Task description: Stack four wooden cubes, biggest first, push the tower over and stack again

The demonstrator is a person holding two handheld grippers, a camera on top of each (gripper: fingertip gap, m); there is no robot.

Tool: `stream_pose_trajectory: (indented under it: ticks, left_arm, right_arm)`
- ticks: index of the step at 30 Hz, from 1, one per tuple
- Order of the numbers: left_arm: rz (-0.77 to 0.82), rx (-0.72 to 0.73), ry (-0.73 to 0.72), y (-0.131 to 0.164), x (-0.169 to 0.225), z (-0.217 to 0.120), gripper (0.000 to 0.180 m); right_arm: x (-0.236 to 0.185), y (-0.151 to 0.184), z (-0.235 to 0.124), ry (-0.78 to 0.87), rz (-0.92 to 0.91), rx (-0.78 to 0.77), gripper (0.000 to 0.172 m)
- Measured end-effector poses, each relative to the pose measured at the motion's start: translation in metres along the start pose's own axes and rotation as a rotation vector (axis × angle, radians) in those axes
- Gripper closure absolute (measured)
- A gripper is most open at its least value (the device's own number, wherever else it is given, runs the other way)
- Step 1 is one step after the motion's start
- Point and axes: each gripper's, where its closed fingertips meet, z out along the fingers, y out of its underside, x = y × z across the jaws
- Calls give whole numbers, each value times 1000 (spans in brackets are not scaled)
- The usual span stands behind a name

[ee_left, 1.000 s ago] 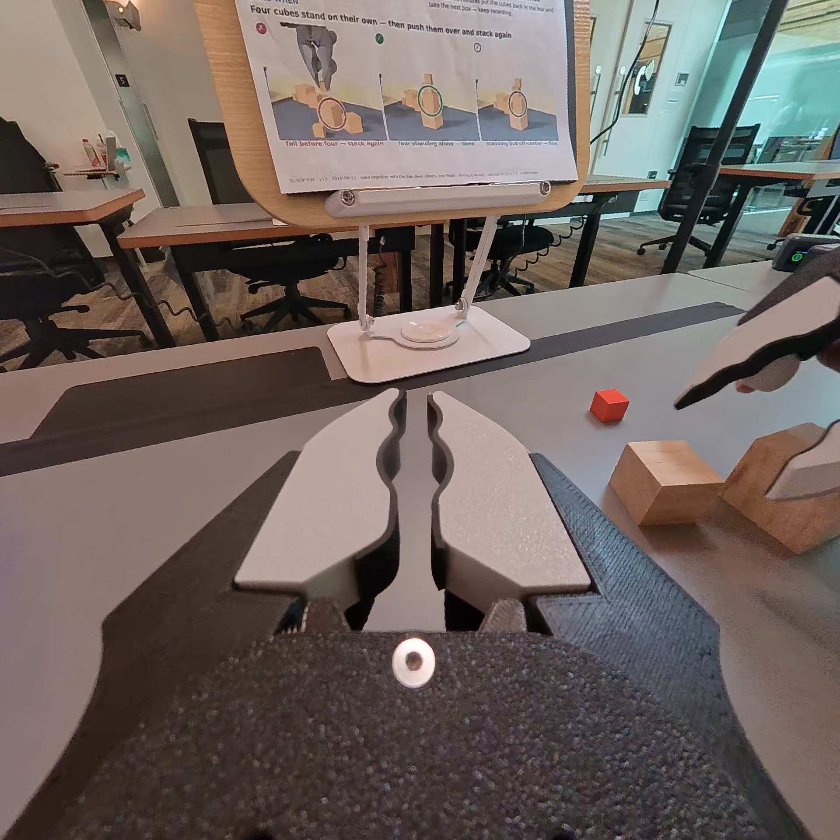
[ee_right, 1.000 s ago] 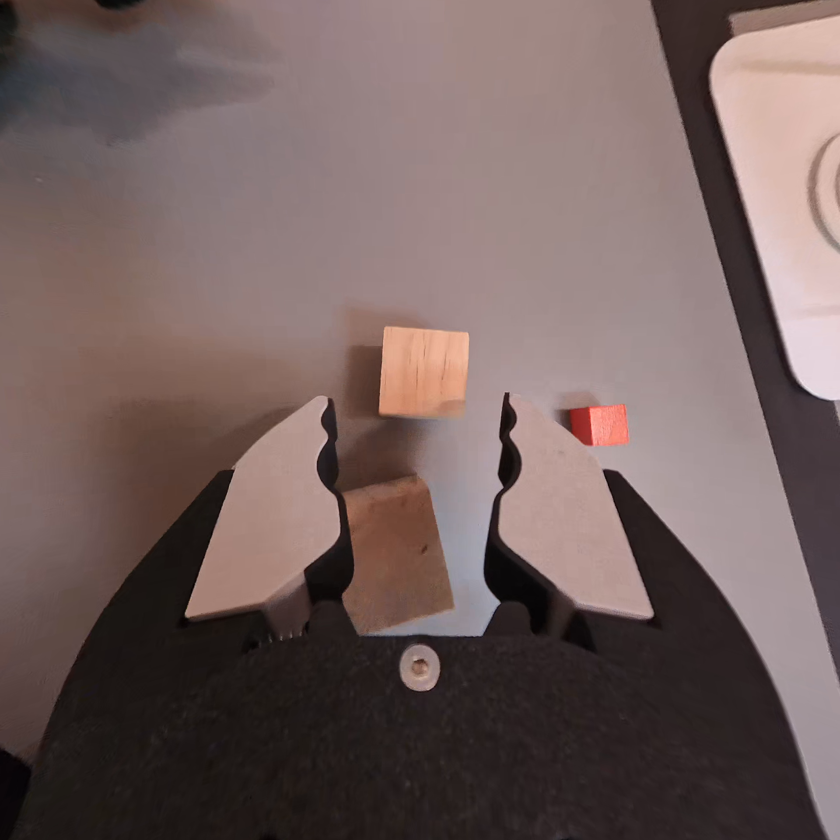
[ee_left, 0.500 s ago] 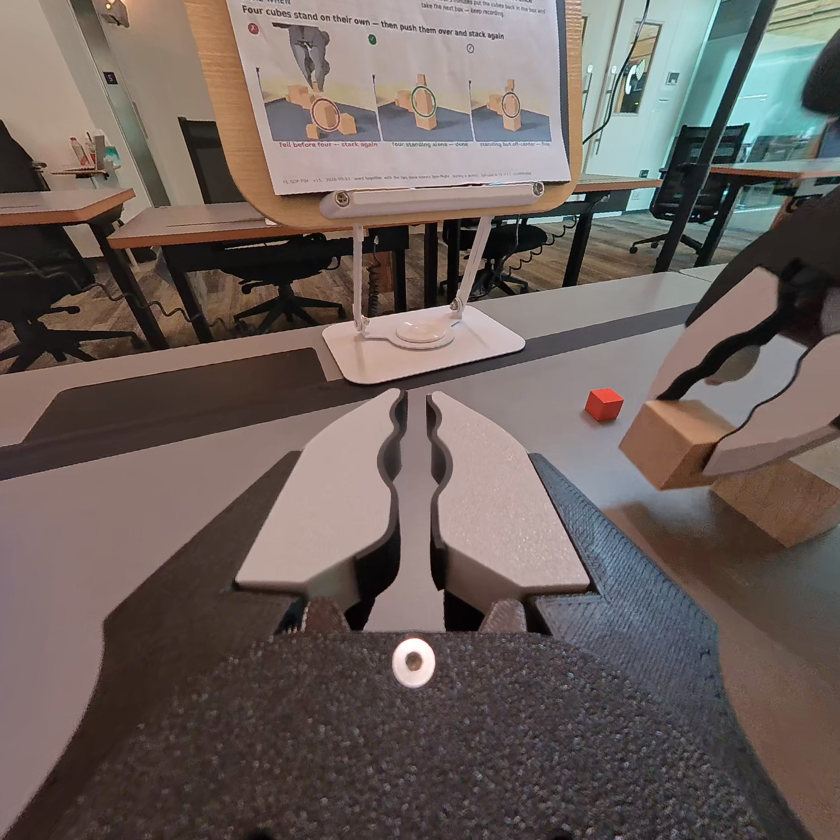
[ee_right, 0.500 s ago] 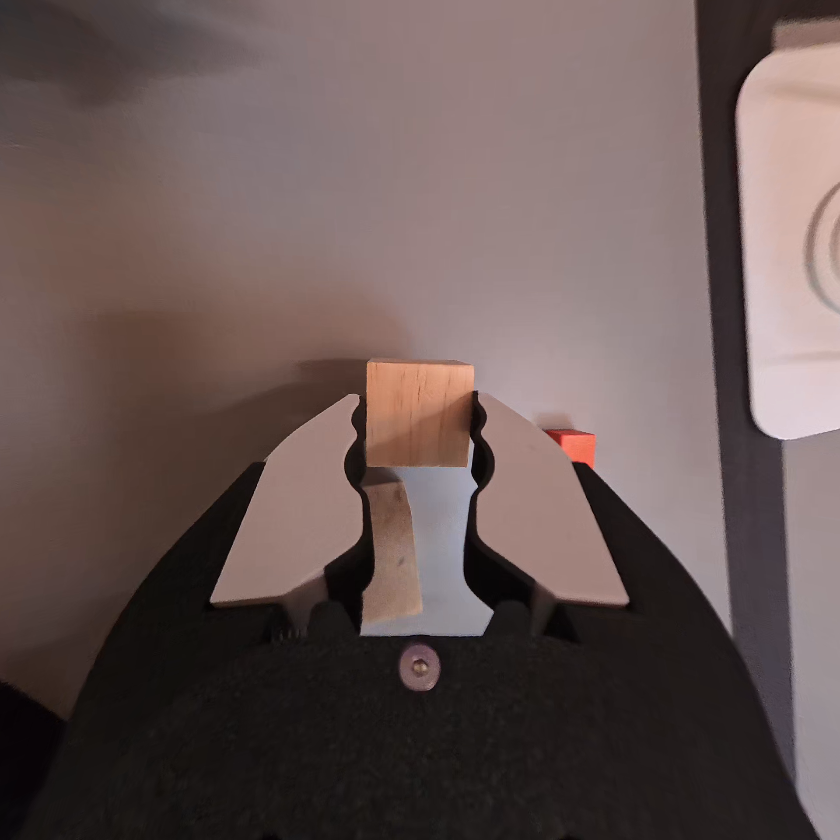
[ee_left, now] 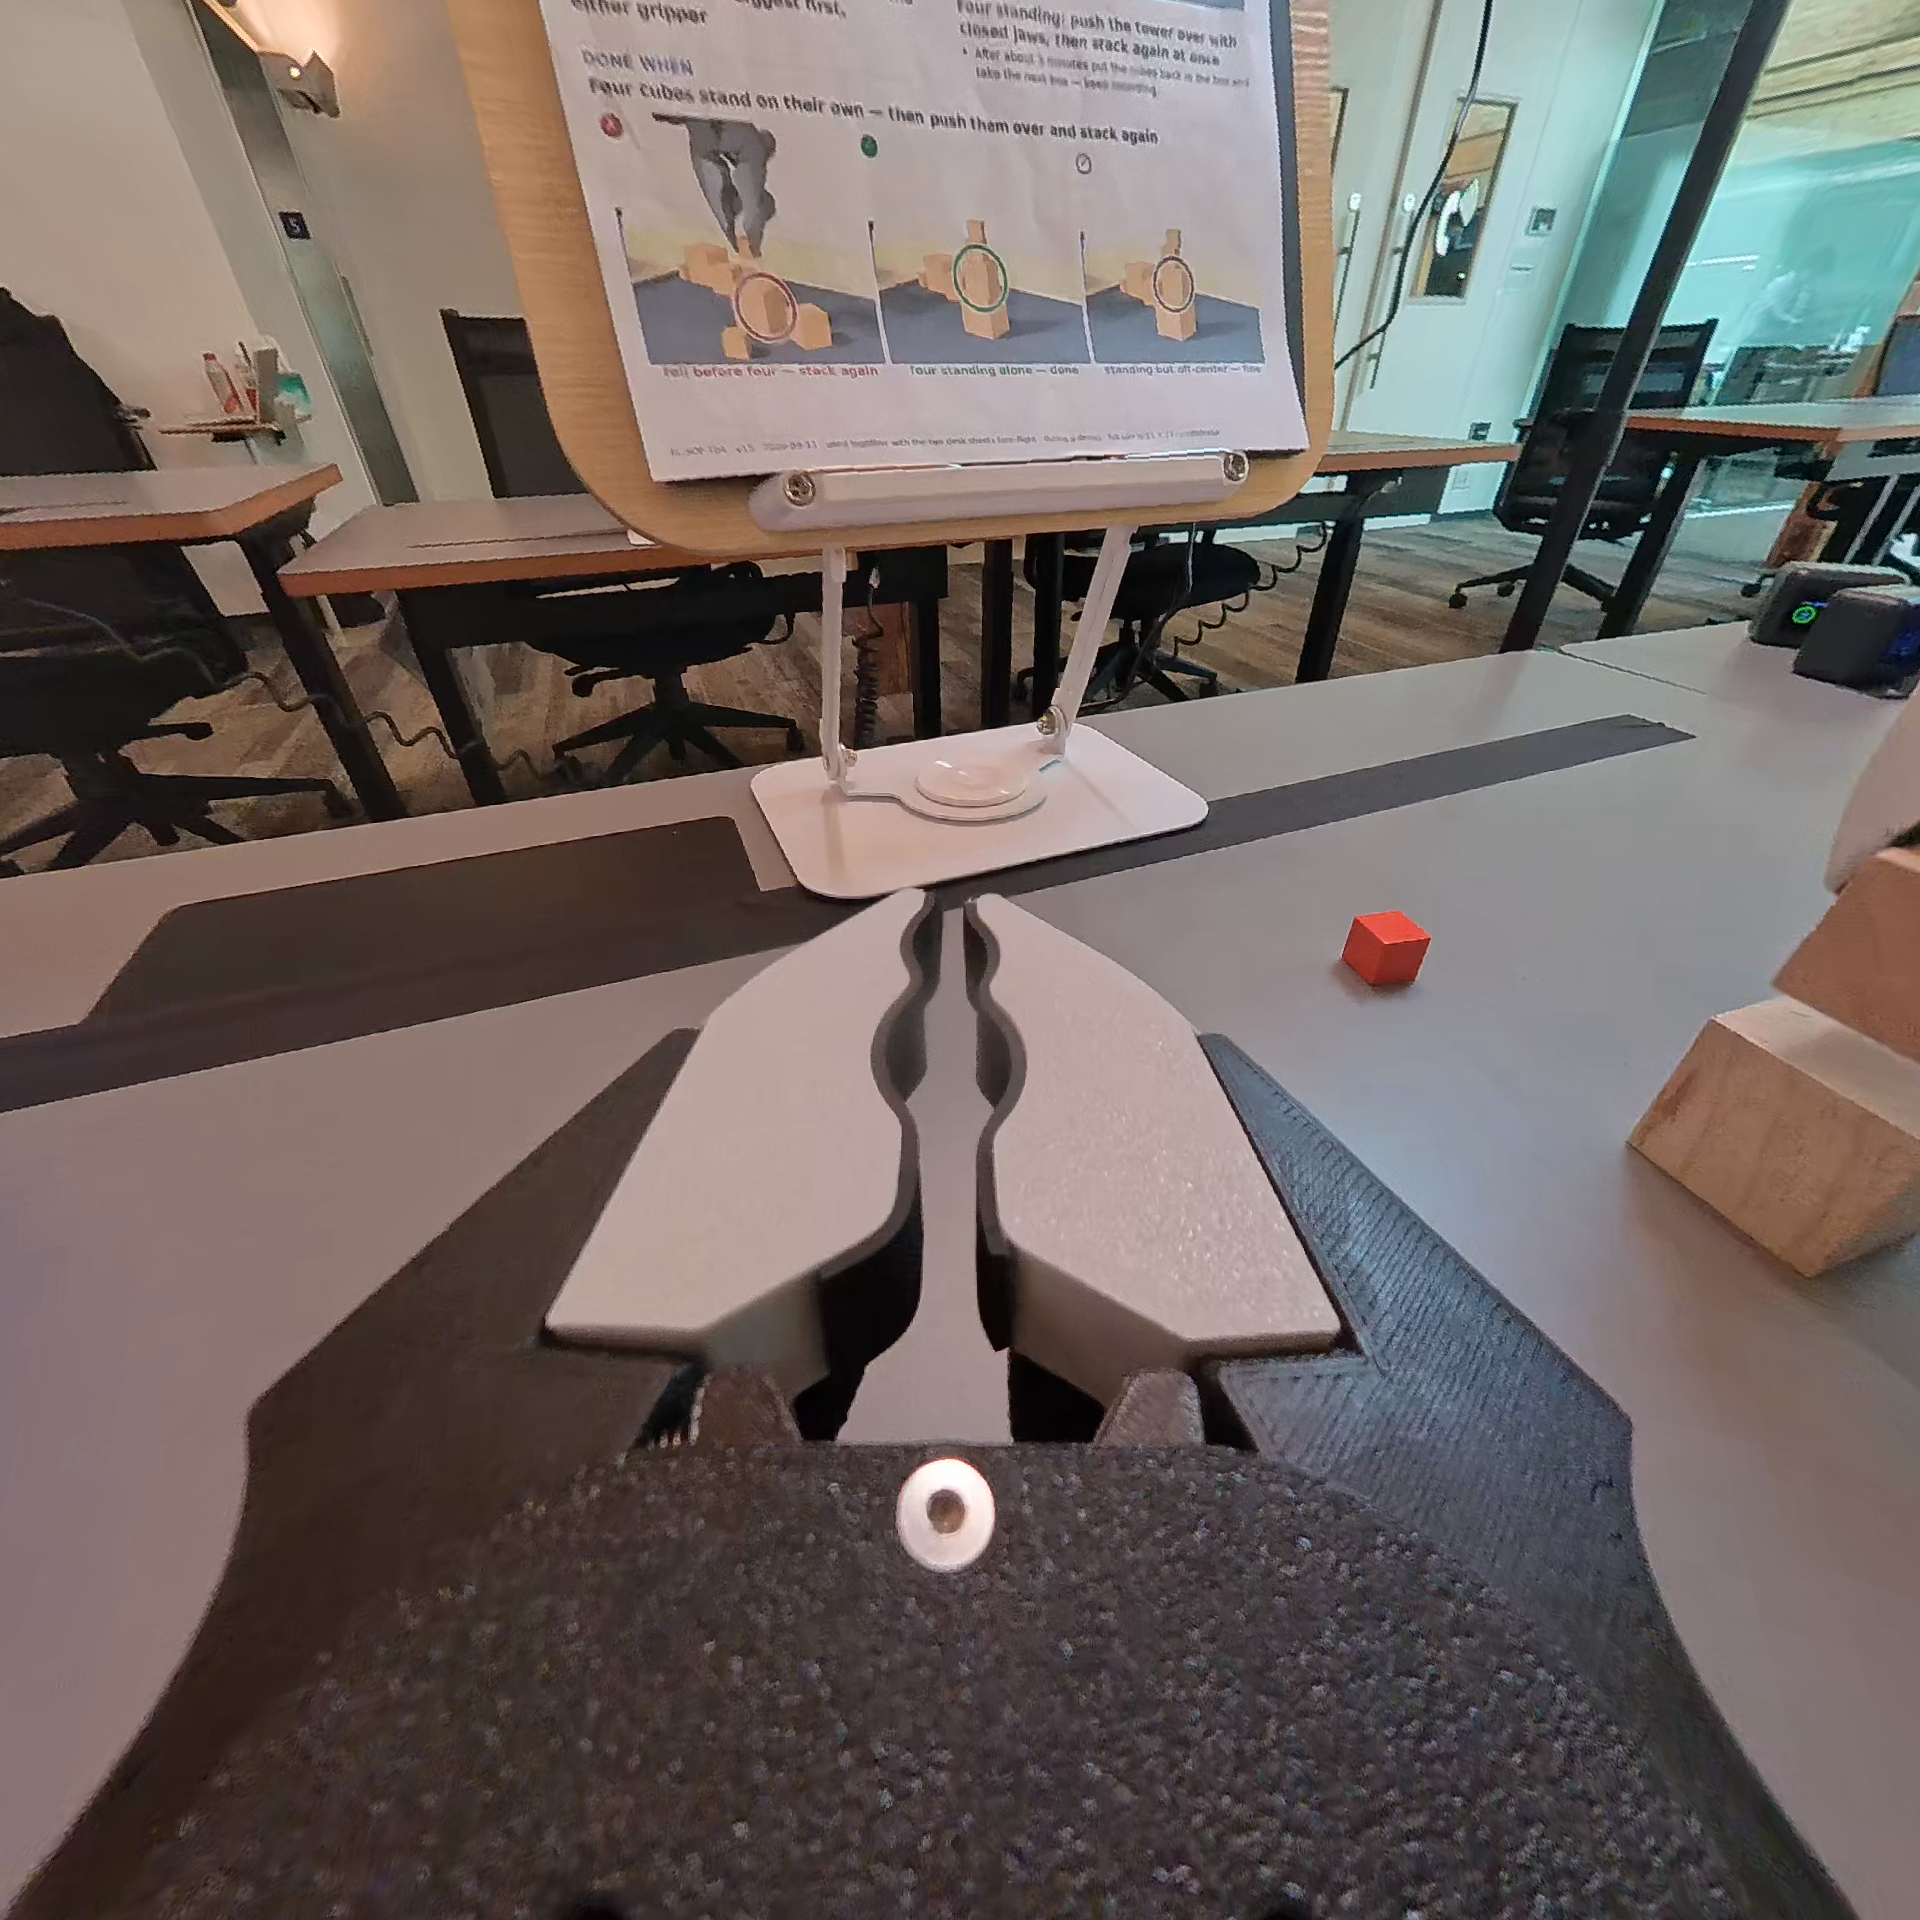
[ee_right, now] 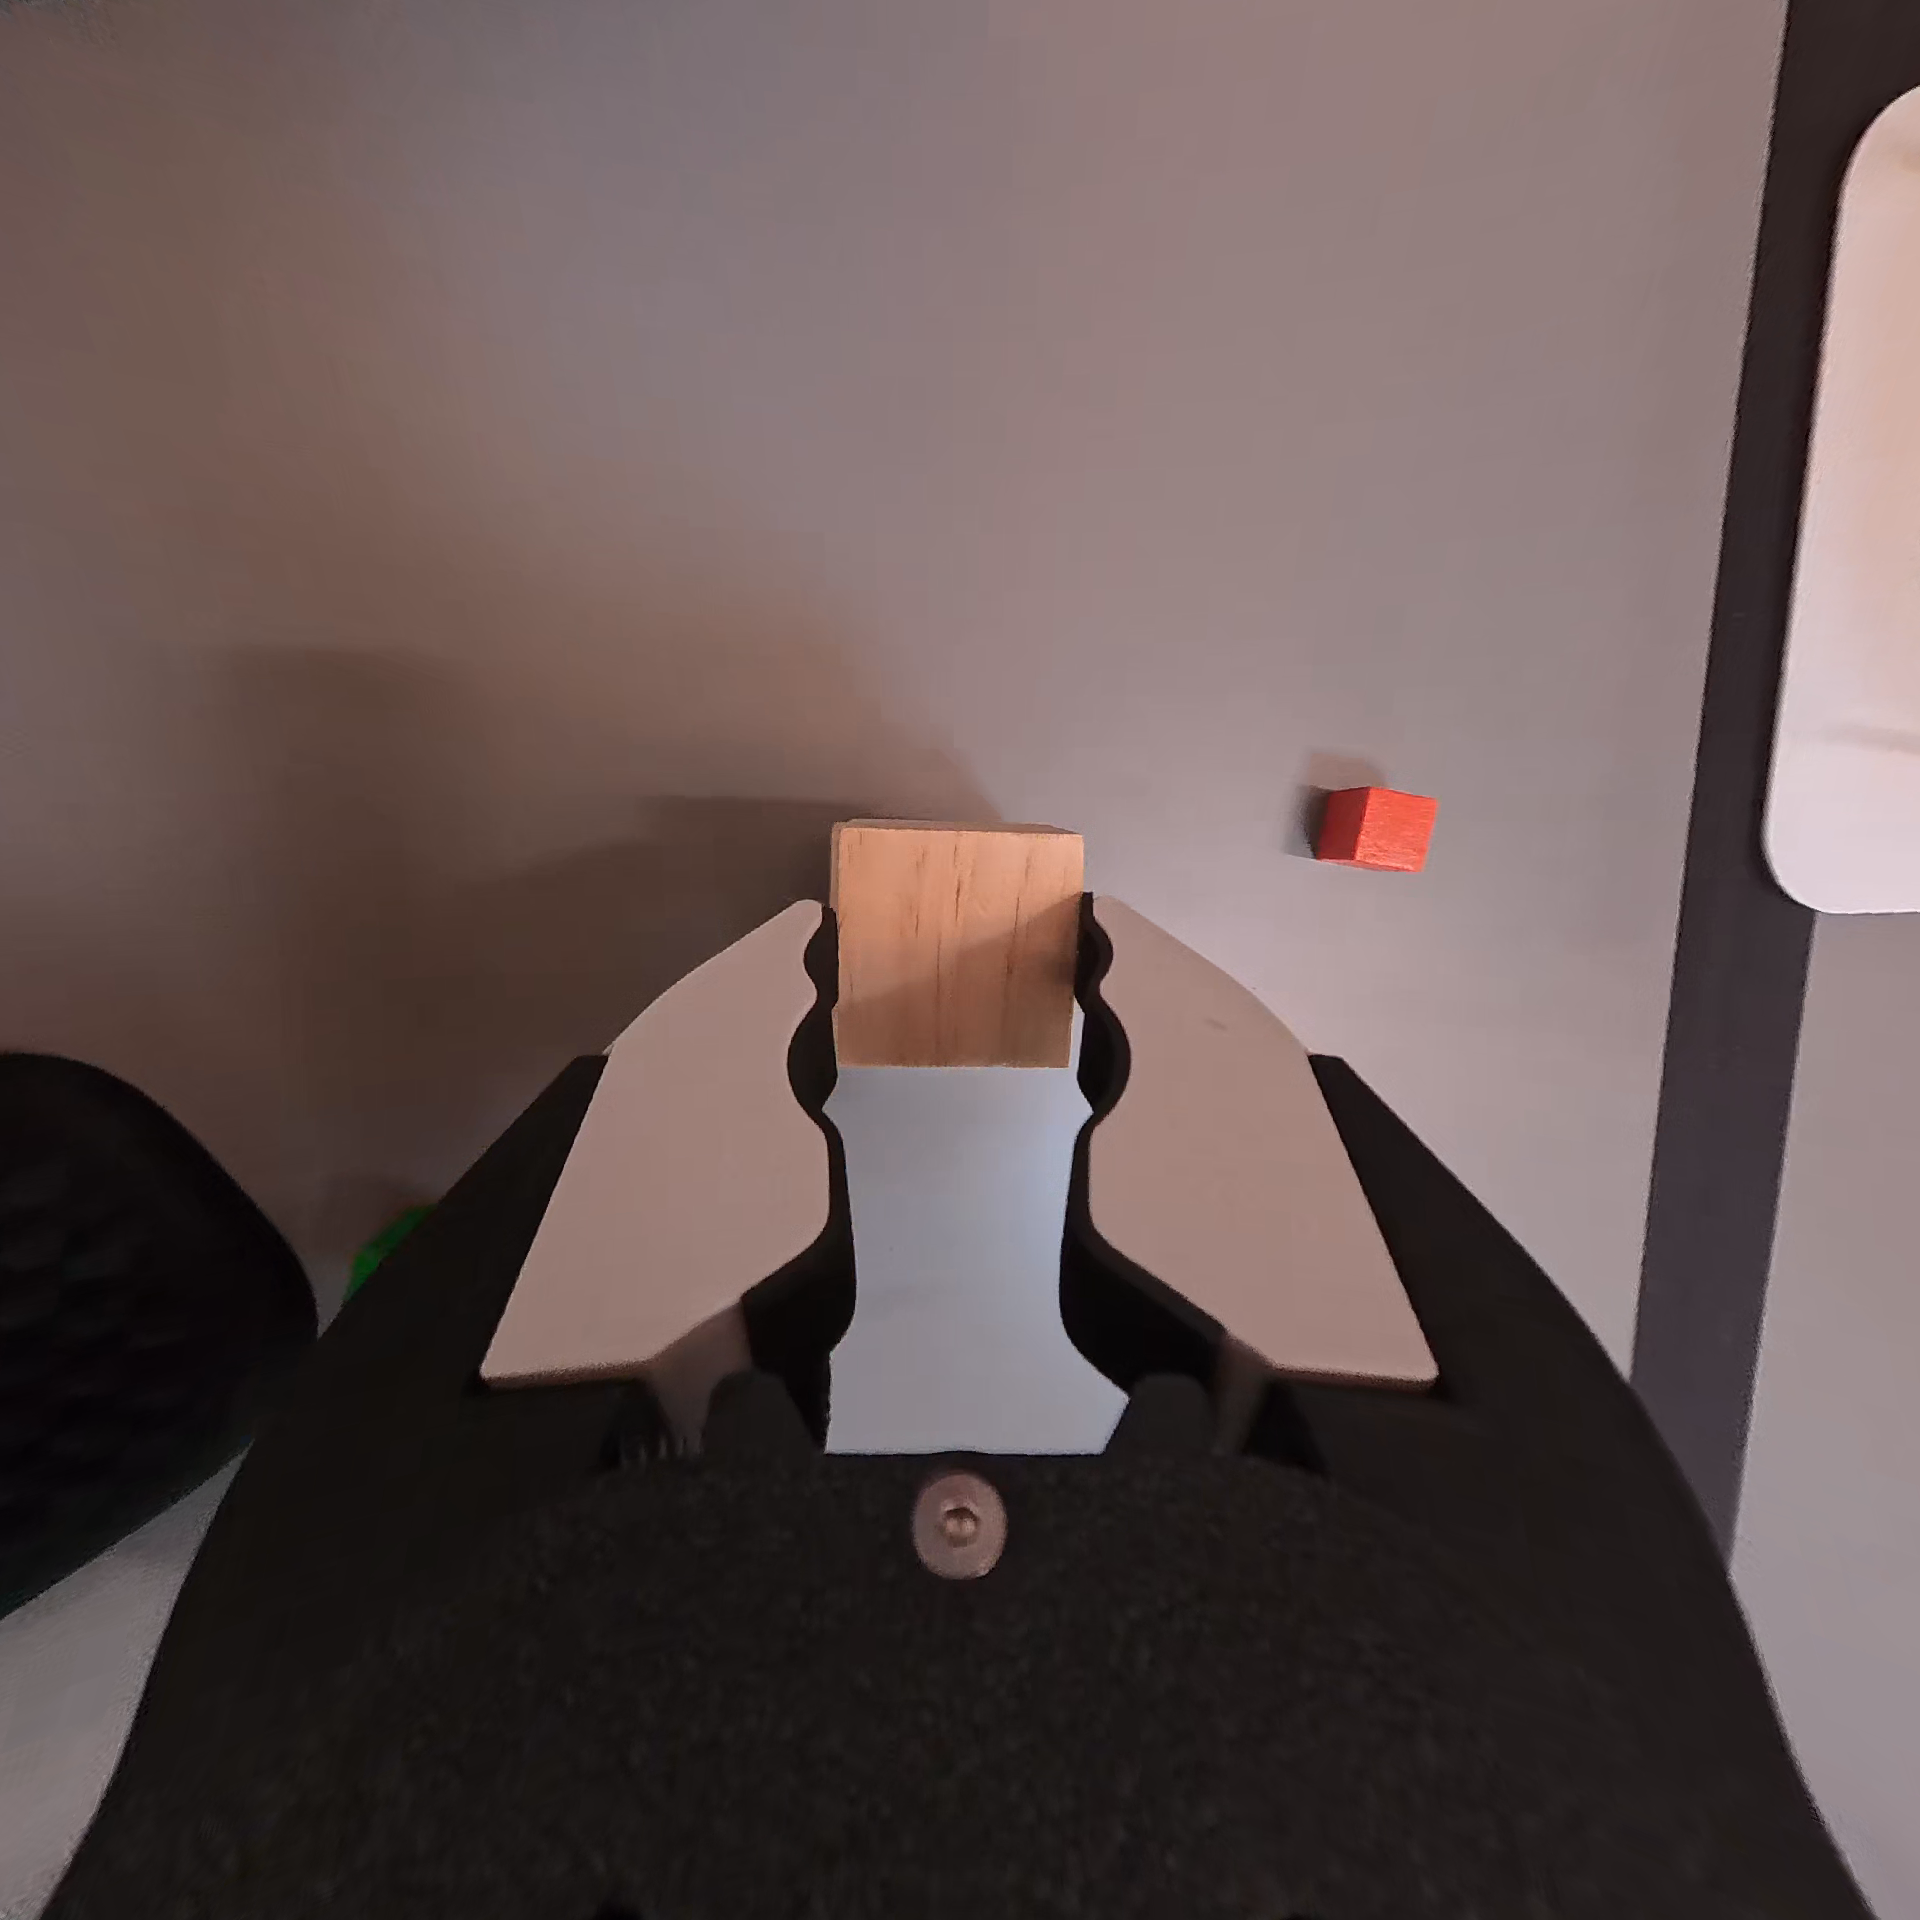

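Note:
My right gripper is shut on a light wooden cube; both pads press its sides and hold it above the grey table. In the left wrist view this cube shows at the right edge, just above a larger wooden block on the table. A small red cube lies to the right of the held cube, and it also shows in the left wrist view. My left gripper is shut on nothing and hovers low over the table, left of the blocks.
A white stand base carrying a board with a printed sheet sits on a dark strip across the table. Desks and office chairs stand behind. A black object lies at the right wrist view's left edge. There is about 25 cm between the tips of the two grippers. My right gripper's tips are some 20 cm from the black object.
My right gripper closed on the smaller wooden cube, lifted it off the table and carried it over the larger block. My left gripper's jaws closed slightly and it barely moved.

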Motion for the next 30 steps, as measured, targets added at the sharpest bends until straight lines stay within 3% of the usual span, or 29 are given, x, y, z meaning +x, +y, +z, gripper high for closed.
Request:
stream_pose_trajectory:
  ticks: [11, 24, 30]
  left_arm:
    - [-2, 24, 19, -4, 2, -2, 180]
    - [-69, 88, 413, -12, 29, -12, 180]
    - [-92, 84, 519, -8, 33, -17, 180]
  right_arm:
    - [0, 10, 8, -20, -4, -44, 128]
    - [-1, 11, 10, -4, 1, -66, 128]
    - [0, 10, 11, 4, 3, -55, 128]
